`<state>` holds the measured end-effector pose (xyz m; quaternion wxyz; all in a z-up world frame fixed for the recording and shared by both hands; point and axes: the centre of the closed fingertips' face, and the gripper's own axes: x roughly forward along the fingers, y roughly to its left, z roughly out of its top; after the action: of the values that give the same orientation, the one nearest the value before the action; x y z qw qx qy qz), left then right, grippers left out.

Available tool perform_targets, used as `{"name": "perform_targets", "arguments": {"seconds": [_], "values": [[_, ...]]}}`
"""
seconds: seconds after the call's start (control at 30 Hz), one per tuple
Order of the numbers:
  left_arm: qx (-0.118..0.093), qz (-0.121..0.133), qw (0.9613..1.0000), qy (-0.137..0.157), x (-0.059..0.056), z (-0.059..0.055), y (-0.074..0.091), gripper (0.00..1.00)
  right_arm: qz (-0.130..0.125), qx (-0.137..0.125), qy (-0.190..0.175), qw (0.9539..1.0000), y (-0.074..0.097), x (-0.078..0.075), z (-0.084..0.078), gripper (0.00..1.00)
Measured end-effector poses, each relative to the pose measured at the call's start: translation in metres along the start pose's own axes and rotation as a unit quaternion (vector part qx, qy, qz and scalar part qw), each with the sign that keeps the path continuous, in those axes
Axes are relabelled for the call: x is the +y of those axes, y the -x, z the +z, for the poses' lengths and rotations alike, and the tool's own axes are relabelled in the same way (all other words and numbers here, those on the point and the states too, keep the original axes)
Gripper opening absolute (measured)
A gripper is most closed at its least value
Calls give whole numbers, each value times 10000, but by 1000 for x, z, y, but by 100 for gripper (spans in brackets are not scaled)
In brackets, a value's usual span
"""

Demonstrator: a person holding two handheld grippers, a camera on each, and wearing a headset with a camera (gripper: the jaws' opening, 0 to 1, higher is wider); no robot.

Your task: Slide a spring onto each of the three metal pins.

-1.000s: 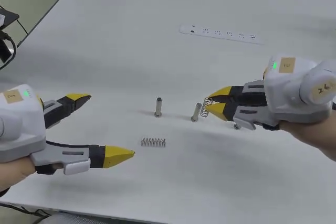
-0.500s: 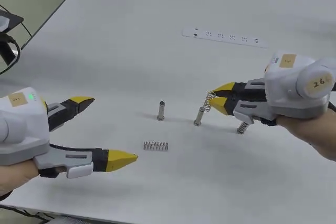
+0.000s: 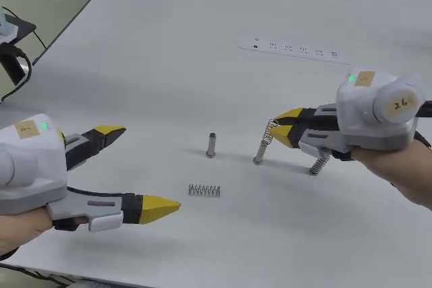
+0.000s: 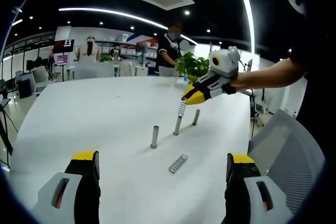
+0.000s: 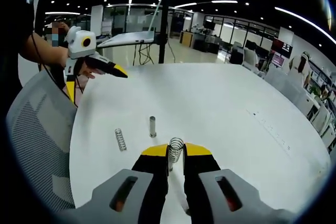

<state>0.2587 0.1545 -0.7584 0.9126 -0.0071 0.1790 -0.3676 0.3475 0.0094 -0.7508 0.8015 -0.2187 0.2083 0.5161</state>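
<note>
Insp: Between R gripper (image 3: 275, 131) tips: jaws sitting nearly shut, pinching spring (image 3: 268, 136) by upper coils, hanging it right above pin (image 3: 260, 154).
Asst: L gripper (image 3: 150, 166)?
Insp: Gaping wide, holding nothing; loose spring (image 3: 204, 190) lying just ahead of it. Am judging springs light, squashy, apt to flick out. Gripping mid-coils gently looking best.

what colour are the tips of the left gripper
Yellow, with black behind them, on the left gripper. It shows best in the head view.
</note>
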Motion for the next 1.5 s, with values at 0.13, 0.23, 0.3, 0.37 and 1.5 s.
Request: {"name": "perform_targets", "arguments": {"seconds": [0.13, 0.23, 0.3, 0.37, 1.5], "values": [[5, 3, 10000, 26, 0, -2, 0, 98, 36, 51, 18, 10000, -1, 1, -3, 7], [17, -2, 10000, 39, -1, -3, 0, 98, 47, 27, -55, 10000, -2, 1, -3, 7], [21, 1, 10000, 39, -1, -4, 0, 98, 37, 6, -68, 10000, -2, 0, -3, 7], [20, 3, 10000, 50, -1, -4, 1, 98, 48, -21, -91, 9999, -3, 1, -2, 7], [67, 49, 9999, 91, 0, -8, 3, 97, 166, 640, -156, 9977, -31, 9, -53, 8]]}}
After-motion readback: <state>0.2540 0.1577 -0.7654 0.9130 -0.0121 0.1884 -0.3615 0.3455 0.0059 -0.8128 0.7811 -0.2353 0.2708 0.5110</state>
